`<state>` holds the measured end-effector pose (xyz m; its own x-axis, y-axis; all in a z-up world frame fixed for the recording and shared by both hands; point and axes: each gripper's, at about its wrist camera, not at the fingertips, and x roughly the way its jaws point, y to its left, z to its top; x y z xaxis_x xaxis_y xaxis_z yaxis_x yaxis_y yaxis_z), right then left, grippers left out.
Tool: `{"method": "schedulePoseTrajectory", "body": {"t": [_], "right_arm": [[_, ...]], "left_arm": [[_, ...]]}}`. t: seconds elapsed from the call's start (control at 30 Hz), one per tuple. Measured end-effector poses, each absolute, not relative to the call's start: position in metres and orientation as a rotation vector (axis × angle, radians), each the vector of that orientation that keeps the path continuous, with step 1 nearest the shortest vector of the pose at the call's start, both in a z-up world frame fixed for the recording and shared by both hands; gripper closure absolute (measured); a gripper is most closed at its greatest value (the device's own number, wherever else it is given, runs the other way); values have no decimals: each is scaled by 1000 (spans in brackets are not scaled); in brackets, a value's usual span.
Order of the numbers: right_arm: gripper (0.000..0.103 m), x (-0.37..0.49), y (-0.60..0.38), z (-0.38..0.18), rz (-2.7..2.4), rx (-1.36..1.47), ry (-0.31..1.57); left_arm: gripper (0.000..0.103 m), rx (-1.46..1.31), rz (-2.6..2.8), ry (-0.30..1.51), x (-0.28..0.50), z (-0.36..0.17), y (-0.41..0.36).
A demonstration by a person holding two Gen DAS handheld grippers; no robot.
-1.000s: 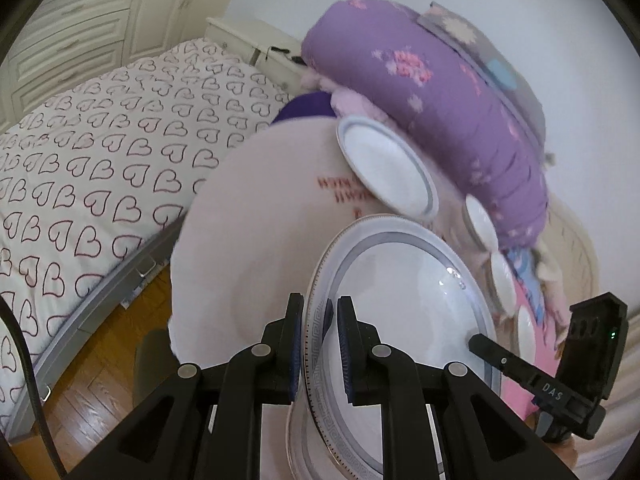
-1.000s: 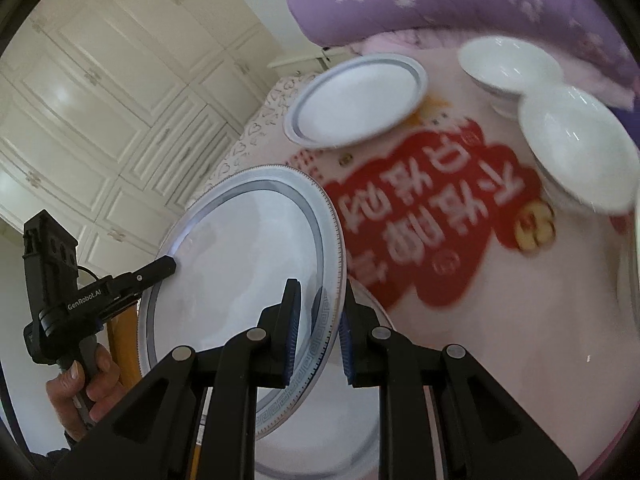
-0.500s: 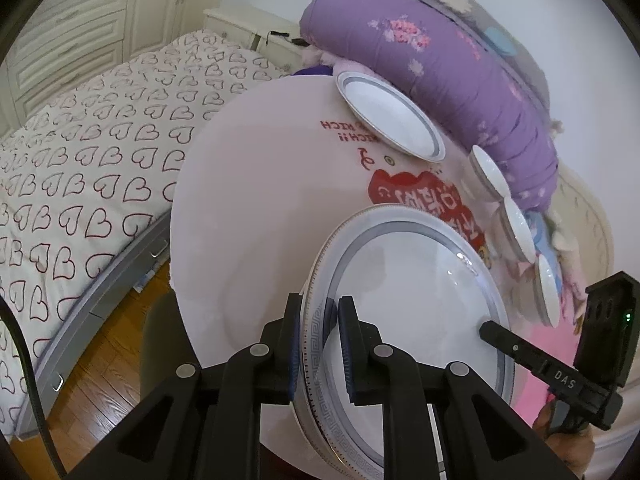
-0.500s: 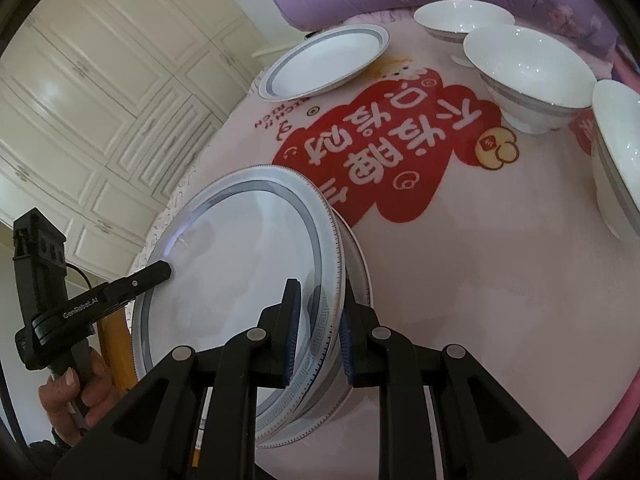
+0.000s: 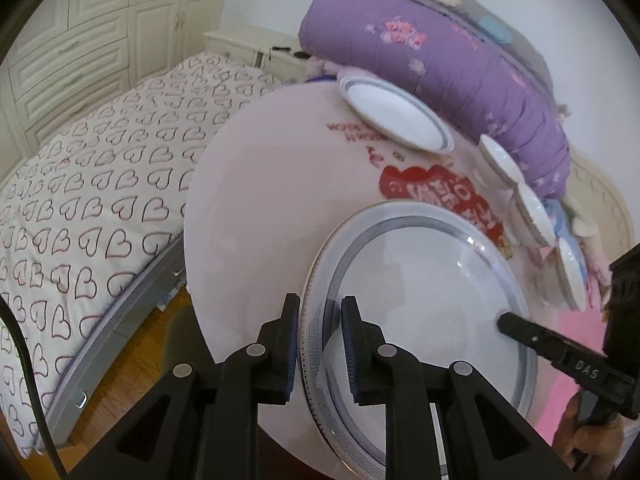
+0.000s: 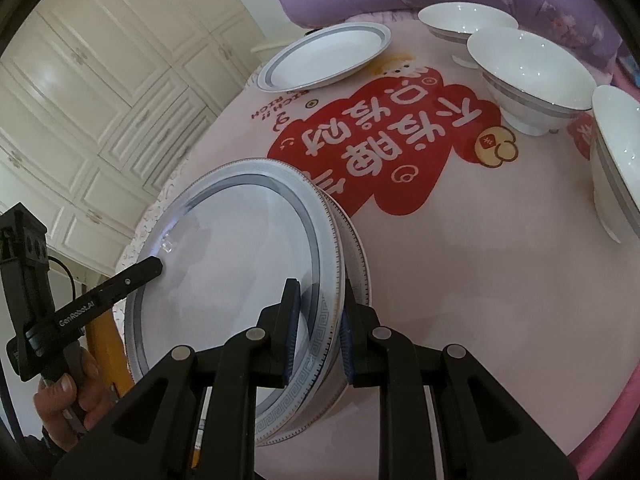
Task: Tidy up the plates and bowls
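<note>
A large white plate with a grey band and key-pattern rim [image 5: 420, 304] [image 6: 236, 280] is held by both grippers on opposite edges, low over a second like plate [image 6: 356, 256] on the round pink table [image 6: 460, 300]. My left gripper [image 5: 320, 344] is shut on its rim. My right gripper [image 6: 316, 332] is shut on its rim too. A smaller grey-banded plate [image 6: 324, 56] [image 5: 396, 116] lies at the table's far side. Three white bowls [image 6: 528, 76] stand at the right.
A purple flowered quilt roll [image 5: 440, 64] lies behind the table. A bed with a heart-print cover [image 5: 88, 184] is to the left, with white cabinets [image 6: 80, 80] beyond. A red printed patch [image 6: 384, 144] marks the table's middle.
The held plate has come down and levelled out over the second plate on the table. Both grippers kept their hold on it.
</note>
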<state>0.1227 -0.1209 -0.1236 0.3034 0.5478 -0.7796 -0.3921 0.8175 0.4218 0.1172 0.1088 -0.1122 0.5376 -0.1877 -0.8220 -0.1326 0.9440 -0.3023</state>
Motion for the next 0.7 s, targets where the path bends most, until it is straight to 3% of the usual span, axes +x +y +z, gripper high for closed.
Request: {"method": "schedulePoseTrajectory", "body": {"t": [0.7], "right_arm": [[78,123,-119,-107,566,42,1052]], "left_arm": [[84,-339,-41,1021,123,-122,105]]}}
